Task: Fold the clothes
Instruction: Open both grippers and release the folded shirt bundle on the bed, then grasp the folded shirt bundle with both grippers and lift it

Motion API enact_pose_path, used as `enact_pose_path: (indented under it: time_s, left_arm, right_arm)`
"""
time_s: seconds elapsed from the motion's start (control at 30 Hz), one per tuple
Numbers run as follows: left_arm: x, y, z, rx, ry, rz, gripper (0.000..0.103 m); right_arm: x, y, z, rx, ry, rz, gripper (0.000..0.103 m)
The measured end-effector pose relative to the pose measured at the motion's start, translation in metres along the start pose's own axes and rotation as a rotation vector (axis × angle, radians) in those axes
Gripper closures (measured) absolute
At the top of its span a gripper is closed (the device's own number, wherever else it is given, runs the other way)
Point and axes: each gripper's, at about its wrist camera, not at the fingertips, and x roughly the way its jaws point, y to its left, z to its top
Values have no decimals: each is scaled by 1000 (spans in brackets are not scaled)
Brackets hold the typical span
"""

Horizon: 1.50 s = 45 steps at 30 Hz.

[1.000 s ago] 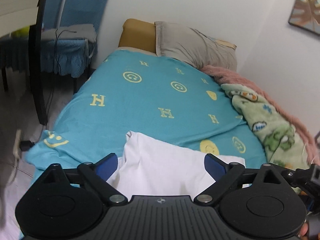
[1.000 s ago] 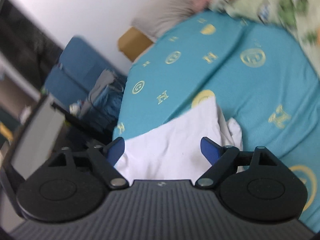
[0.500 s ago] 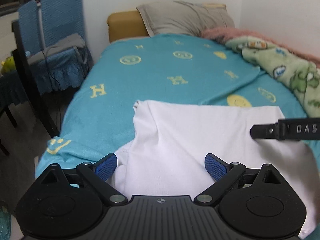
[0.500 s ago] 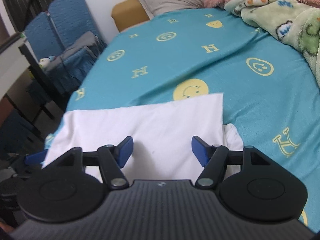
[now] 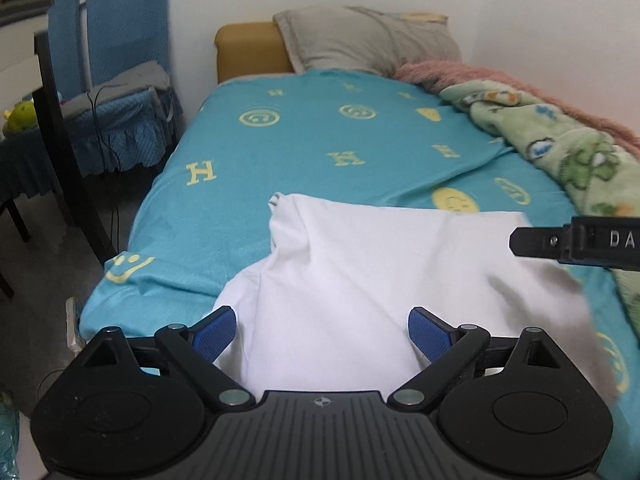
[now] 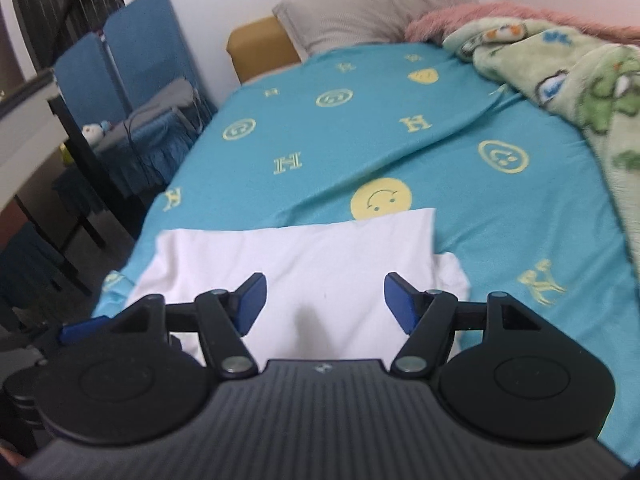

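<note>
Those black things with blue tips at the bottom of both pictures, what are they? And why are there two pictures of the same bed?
They are grippers: tools with two fingers that a person holds, one in each hand, to pick things up. Each has a small camera looking forward along its fingers, so each picture is what one gripper sees.

One picture comes from the left gripper, the other from the right gripper. Both stand open, with nothing pinched between their blue pads.

In front of them, a white shirt lies spread on a bed with a turquoise sheet printed with yellow smiley faces and letters. The job is to fold that shirt. At the far end is a grey pillow, and along one side a green blanket. Blue chairs stand beside the bed.

The black bar at the edge of the left picture is a finger of the right gripper.
</note>
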Motion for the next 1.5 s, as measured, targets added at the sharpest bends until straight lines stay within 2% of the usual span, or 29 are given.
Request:
enact_pose_path:
  time_s: [0.17, 0.37, 0.47, 0.67, 0.77, 0.93, 1.1, 1.2, 1.37, 1.5]
  left_arm:
    - [-32, -14, -17, 17, 1, -1, 8]
    - [-43, -19, -41, 5, 69, 25, 8]
    - [-51, -17, -43, -20, 60, 25, 8]
    - [-73, -18, -42, -36, -18, -1, 4]
    - [-79, -22, -40, -22, -56, -7, 1]
    - [-86, -21, -37, -67, -85, -24, 0]
    - [-87, -11, -32, -170, -42, -120, 0]
    - [-85, -1, -31, -276, -1, -225, 0]
    - [-63, 21, -40, -512, 84, -427, 0]
    - [-40, 33, -48, -662, 149, -560, 1]
  right_arm:
    - [-37, -8, -15, 33, 8, -20, 35]
    - [-32, -9, -48, 82, 147, -53, 35]
    - [-34, -10, -55, 112, 172, -57, 35]
    - [-67, -26, -56, 269, 115, 7, 34]
    - [-78, -36, -60, 388, 127, 79, 16]
    - [-82, -46, -70, 532, 181, 176, 18]
    - [-68, -60, -88, 748, 270, 277, 18]
    - [-56, -69, -103, 894, 314, 296, 17]
    - [-40, -81, -118, 1059, 292, 247, 16]
    - [-29, -82, -117, 1085, 237, 174, 19]
